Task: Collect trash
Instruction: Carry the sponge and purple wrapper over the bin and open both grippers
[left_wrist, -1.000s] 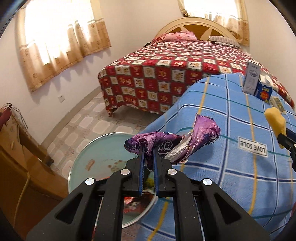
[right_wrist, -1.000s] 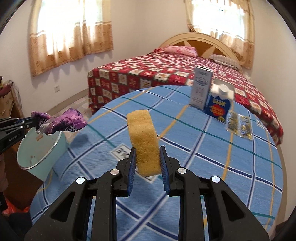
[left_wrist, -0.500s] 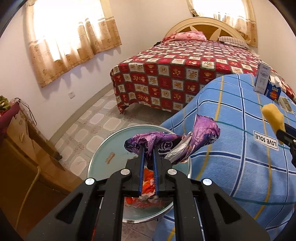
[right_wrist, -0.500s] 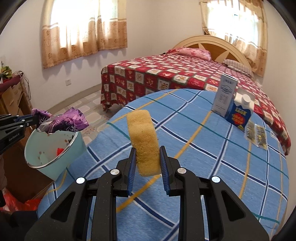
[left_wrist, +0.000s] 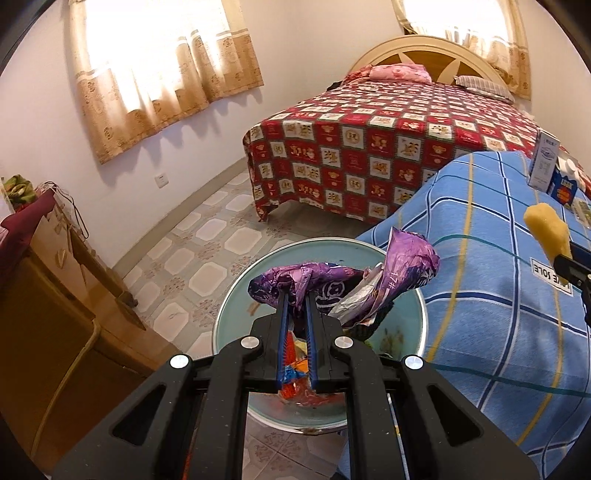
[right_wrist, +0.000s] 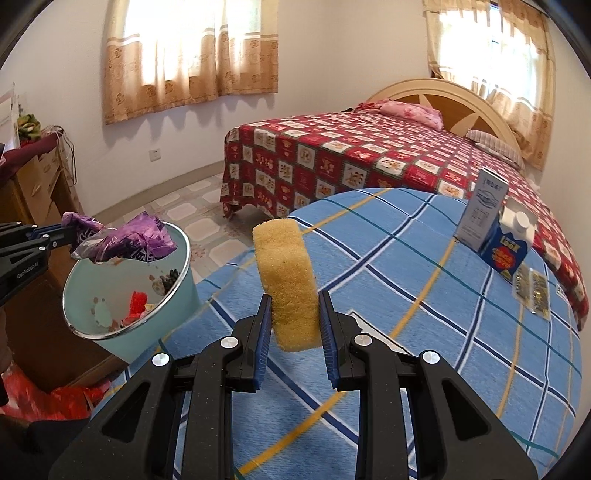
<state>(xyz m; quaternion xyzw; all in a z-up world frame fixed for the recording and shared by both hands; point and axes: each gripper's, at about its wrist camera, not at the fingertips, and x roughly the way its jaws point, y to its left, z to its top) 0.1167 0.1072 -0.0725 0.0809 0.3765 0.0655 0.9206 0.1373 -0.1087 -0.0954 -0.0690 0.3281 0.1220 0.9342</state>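
My left gripper (left_wrist: 295, 295) is shut on a crumpled purple foil wrapper (left_wrist: 343, 284) and holds it right above the open mouth of a pale green trash bin (left_wrist: 236, 295). In the right wrist view the same wrapper (right_wrist: 122, 240) hangs over the bin (right_wrist: 177, 291), which holds several scraps. My right gripper (right_wrist: 293, 302) is shut on a yellow sponge (right_wrist: 286, 280), upright above the blue checked tablecloth (right_wrist: 424, 295). That sponge (left_wrist: 546, 230) shows at the right edge of the left wrist view.
A white box (right_wrist: 484, 210), a blue carton (right_wrist: 511, 247) and small packets (right_wrist: 532, 291) stand on the table's far right. A bed with a red patterned cover (right_wrist: 351, 158) lies behind. A wooden cabinet (left_wrist: 48, 314) is at the left, a red bag (right_wrist: 70, 400) on the floor.
Both grippers have moved left. The wrapper has gone from over the table's edge to above the bin, and the sponge has come nearer the table's left edge.
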